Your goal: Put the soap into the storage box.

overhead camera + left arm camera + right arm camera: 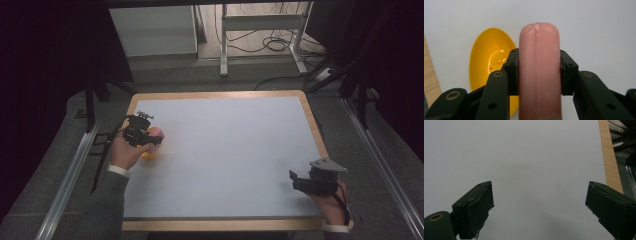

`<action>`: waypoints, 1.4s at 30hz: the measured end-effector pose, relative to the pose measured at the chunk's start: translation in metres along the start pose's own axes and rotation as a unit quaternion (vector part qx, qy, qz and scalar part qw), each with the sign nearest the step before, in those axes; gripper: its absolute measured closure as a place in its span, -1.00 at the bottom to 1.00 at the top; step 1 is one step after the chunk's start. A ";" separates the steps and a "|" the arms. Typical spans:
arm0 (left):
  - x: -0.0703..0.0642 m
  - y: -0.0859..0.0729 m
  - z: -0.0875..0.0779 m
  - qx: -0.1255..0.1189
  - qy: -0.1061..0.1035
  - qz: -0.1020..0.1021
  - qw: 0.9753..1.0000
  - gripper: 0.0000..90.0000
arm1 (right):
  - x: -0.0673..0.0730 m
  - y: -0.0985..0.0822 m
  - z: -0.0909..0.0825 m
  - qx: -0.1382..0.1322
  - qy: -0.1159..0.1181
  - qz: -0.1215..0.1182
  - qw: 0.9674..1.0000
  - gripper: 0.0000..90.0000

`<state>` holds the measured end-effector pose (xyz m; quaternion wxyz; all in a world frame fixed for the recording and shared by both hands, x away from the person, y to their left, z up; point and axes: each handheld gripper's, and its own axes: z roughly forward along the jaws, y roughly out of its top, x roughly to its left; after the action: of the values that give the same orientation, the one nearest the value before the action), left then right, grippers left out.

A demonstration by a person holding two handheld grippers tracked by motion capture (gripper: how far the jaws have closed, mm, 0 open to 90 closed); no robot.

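Note:
My left gripper [539,70] is shut on a pink sausage-shaped piece [539,50], which stands up between the jaws with its rounded end above them. Behind it, to its left, a shiny yellow oval dish [487,60] lies hollow side up on the white surface. From the high view, the left gripper [152,136] sits near the table's left side with the pink piece [157,133] at its tip and the yellow dish [148,155] just below the hand. My right gripper [294,180] hovers low at the table's right front, and its jaws [539,195] stand wide apart with nothing between them.
The white tabletop has a wooden rim [220,94], seen also as a strip of wooden rim [610,157] in the right gripper view. Metal rails [70,175] run along both sides on grey carpet. A desk frame and cables [270,42] stand beyond the far edge.

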<state>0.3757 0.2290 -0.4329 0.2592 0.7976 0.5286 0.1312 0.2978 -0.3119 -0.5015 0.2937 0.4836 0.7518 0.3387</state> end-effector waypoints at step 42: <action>0.038 0.003 0.024 0.029 0.023 -0.044 0.998 0.34 | -0.001 -0.002 0.002 0.005 -0.001 0.000 1.000 -0.83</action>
<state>0.4045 0.2564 -0.4535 0.2291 0.7773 0.5730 0.1228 0.2988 -0.3128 -0.5039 0.2919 0.4857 0.7530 0.3344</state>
